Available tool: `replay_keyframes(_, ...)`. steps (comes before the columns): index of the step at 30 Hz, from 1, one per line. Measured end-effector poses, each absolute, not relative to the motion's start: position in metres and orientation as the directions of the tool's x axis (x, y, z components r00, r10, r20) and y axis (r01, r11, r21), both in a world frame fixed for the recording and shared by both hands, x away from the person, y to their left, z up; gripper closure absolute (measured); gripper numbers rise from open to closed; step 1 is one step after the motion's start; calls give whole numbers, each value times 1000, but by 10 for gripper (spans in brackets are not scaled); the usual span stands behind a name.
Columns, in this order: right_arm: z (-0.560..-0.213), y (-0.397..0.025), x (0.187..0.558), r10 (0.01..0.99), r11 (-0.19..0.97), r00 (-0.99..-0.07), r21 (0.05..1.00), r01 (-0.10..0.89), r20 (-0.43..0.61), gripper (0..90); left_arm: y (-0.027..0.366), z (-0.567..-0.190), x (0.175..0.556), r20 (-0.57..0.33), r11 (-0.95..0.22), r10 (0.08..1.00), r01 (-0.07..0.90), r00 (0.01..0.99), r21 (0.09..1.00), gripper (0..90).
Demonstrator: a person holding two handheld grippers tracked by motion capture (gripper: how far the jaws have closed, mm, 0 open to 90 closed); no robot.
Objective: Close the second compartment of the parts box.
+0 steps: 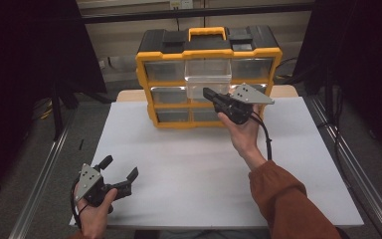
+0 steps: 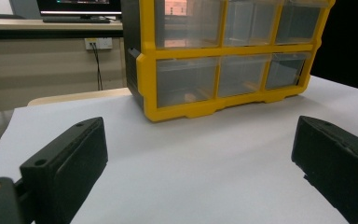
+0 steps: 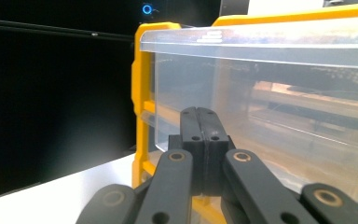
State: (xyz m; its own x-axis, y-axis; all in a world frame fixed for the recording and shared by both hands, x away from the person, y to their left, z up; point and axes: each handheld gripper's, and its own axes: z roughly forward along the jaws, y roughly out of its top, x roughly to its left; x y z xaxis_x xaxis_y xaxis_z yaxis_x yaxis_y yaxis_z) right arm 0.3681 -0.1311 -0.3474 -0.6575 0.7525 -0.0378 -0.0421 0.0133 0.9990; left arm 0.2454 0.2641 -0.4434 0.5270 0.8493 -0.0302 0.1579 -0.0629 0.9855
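Observation:
A yellow and black organizer [image 1: 209, 52] with clear drawers stands at the back of the white table sheet [image 1: 194, 169]. Its top middle drawer [image 1: 208, 77] is pulled out toward me. My right gripper [image 1: 207, 92] is shut, its tips at the lower front of that drawer; whether they touch it I cannot tell. In the right gripper view the jaws [image 3: 204, 116] are pressed flat together with nothing between them, right before the clear drawer [image 3: 279, 93]. My left gripper [image 1: 120, 167] rests open near the front left corner, far from the organizer [image 2: 223, 51]. Between its spread fingers [image 2: 70, 158] lies bare sheet.
Metal rails run along both sides of the table [image 1: 49, 164]. Behind the organizer are a wooden table edge [image 1: 129, 94] and a wall with a socket [image 2: 98, 43]. A monitor stands on a desk [image 2: 51, 25] at the far left in the left gripper view.

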Motion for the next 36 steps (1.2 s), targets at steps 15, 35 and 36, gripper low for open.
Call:
replay_keyframes(15,-348,-133,377,757,-15,-654,999,-33,-10,900,264,-444,246,-36,-56,849,159,526,986,35)
replay_keyframes(35,-349,-133,386,757,-18,-653,999,-36,-11,900,265,-443,245,-40,-48,851,154,523,987,36)
replay_keyframes(36,-349,-133,387,758,-17,-652,999,-35,-10,900,266,-443,245,-40,-48,852,154,523,987,36)
